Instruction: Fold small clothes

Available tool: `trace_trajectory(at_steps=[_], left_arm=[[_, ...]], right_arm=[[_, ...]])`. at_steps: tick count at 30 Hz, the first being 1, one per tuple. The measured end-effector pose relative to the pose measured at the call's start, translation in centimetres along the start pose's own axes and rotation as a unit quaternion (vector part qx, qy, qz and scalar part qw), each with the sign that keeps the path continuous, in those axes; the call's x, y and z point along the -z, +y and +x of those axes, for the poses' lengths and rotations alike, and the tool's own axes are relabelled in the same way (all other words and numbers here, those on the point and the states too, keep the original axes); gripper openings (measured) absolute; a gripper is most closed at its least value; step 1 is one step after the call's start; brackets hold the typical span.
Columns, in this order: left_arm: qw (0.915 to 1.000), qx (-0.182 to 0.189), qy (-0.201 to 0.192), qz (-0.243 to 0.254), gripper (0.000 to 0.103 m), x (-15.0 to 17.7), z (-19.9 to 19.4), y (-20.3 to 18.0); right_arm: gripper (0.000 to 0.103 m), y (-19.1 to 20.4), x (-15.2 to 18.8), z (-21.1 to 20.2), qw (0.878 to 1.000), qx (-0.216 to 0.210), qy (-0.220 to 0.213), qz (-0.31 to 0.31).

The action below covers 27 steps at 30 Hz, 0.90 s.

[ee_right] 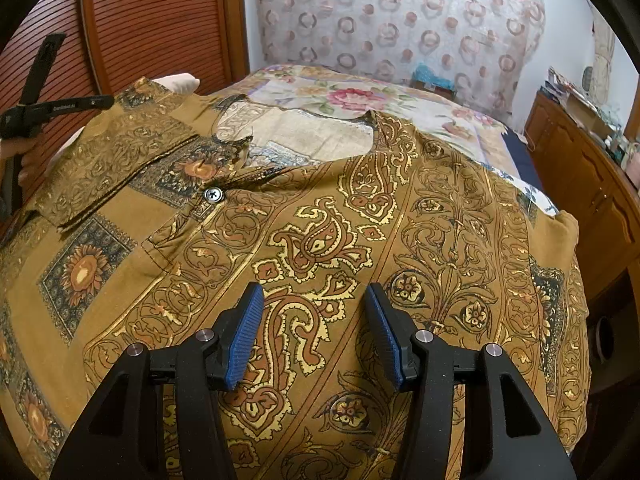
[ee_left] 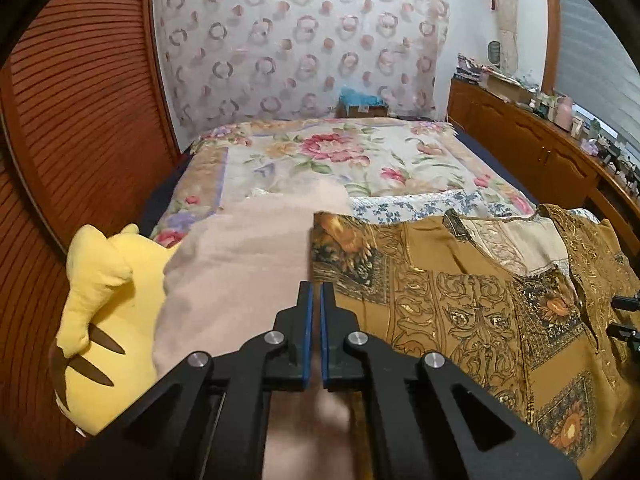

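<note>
Shirt: mustard-brown cotton-looking shirt with gold paisley and sunflower print (ee_right: 320, 208) lies spread front-up across the near end of the floral-quilted bed (ee_left: 340, 152), collar toward the far wall, one grey button (ee_right: 213, 194) visible at the placket. Its left side appears already turned in over the front near the collar, though I can't say for sure.

Your left tool (ee_left: 316, 292) is nearly closed, blue pads almost touching, with a pale pink fabric blur between them low in the left wrist view. I can't tell if it's gripping that or just sitting over it. It's at the shirt's left edge, over the pale pink blanket (ee_left: 240, 256), with a yellow plush toy (ee_left: 108, 304) just beside.

Your right tool (ee_right: 316, 320) is wide open, holding nothing, hovering over the shirt's right front panel.

Handling, my read: light, thin woven cloth, soft, no stiffness, so it will sag and crease when lifted. Printed surface probably a bit slick. Pinch at a seam or hem edge, not mid-panel; right shoulder seam or right side hem looks the best grab for the next fold inward. Grab a single layer only, and keep the lift low so the folded side doesn't drag open.
</note>
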<state>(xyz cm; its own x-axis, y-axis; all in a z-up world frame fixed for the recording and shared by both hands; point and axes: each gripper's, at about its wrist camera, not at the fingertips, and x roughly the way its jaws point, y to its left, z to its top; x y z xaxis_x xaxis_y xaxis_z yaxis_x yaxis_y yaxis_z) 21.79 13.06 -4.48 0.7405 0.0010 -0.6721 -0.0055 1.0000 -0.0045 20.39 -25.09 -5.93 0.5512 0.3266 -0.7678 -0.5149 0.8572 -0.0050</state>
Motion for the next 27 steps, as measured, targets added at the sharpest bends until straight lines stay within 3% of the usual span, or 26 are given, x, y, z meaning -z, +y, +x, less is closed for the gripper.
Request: trace_trajectory(at_steps=[3,8,13,16,22,27], left_arm=[[0.9999,0.008,-0.013,0.0,0.001,0.3,-1.4,0.2],[0.9983,0.016,-0.053,0.018,0.013,1.0,-4.9,-0.1],[0.9933,0.04,-0.103,0.035,0.043,2.3,-8.7,-1.5],[0.9891,0.056,-0.128,0.047,0.055,3.0,-10.7,-2.9],[0.9859,0.077,-0.139,0.052,0.057,3.6,-12.7,-5.4],[0.9885,0.069,-0.13,0.036,0.057,4.5,-13.4,-6.6]], right_arm=[[0.054,0.0,0.0,0.0,1.0,0.0,0.0,0.0],[0.054,0.0,0.0,0.0,1.0,0.0,0.0,0.0],[0.054,0.0,0.0,0.0,1.0,0.0,0.0,0.0],[0.054,-0.1,0.0,0.0,1.0,0.0,0.0,0.0],[0.054,-0.1,0.0,0.0,1.0,0.0,0.0,0.0],[0.054,-0.1,0.0,0.0,1.0,0.0,0.0,0.0]])
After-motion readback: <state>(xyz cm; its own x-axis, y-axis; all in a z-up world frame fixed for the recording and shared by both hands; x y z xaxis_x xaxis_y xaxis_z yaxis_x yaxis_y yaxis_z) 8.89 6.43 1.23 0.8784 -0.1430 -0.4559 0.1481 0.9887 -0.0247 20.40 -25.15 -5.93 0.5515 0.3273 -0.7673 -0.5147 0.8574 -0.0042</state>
